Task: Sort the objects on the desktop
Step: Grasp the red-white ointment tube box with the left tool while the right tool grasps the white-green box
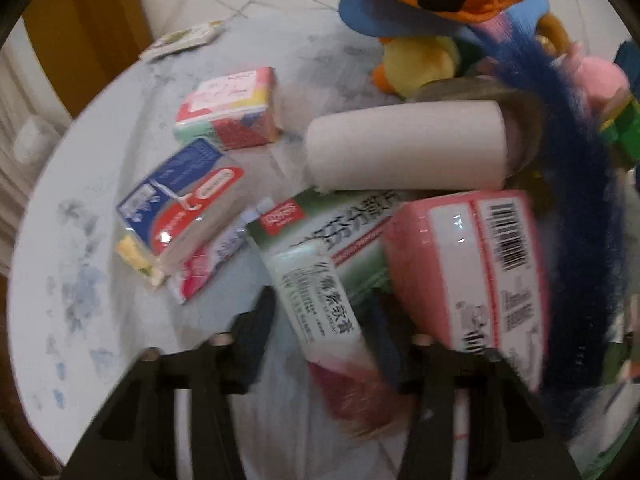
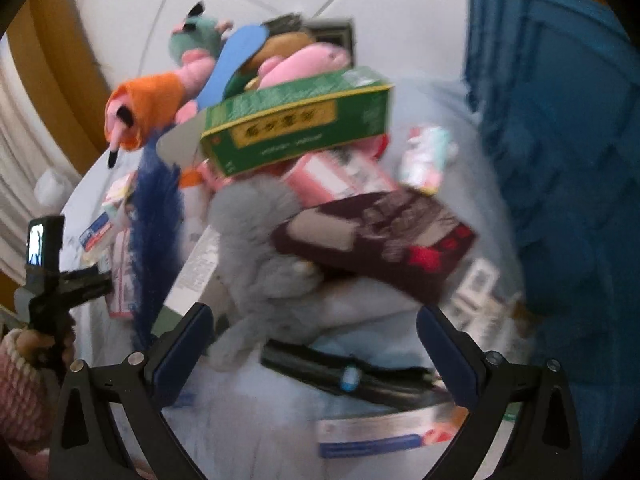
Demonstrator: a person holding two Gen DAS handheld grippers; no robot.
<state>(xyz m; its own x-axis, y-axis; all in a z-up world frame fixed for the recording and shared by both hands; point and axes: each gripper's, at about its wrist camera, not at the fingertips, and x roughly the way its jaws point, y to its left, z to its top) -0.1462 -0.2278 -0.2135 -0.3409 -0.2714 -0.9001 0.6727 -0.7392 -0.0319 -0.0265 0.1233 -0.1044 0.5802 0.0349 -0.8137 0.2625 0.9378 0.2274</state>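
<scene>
My left gripper (image 1: pixel 320 320) is open, its fingers on either side of a white and pink tube (image 1: pixel 320 320) that leans on a green and white box (image 1: pixel 332 224). A pink box with a barcode (image 1: pixel 468 272) lies to the right, a white roll (image 1: pixel 404 148) beyond. My right gripper (image 2: pixel 312 336) is open wide over a grey plush toy (image 2: pixel 260 256) and a dark brown box (image 2: pixel 376 236). A green box (image 2: pixel 296 120) tops the pile, with plush toys (image 2: pixel 304 60) behind it.
Small tissue packs (image 1: pixel 180 196) and a colourful pack (image 1: pixel 228 108) lie on the round white table (image 1: pixel 80 300). A blue crate (image 2: pixel 560 160) stands at the right. A blue feathery strip (image 2: pixel 154 216) hangs down the pile. The other hand-held gripper (image 2: pixel 48 280) shows at the left.
</scene>
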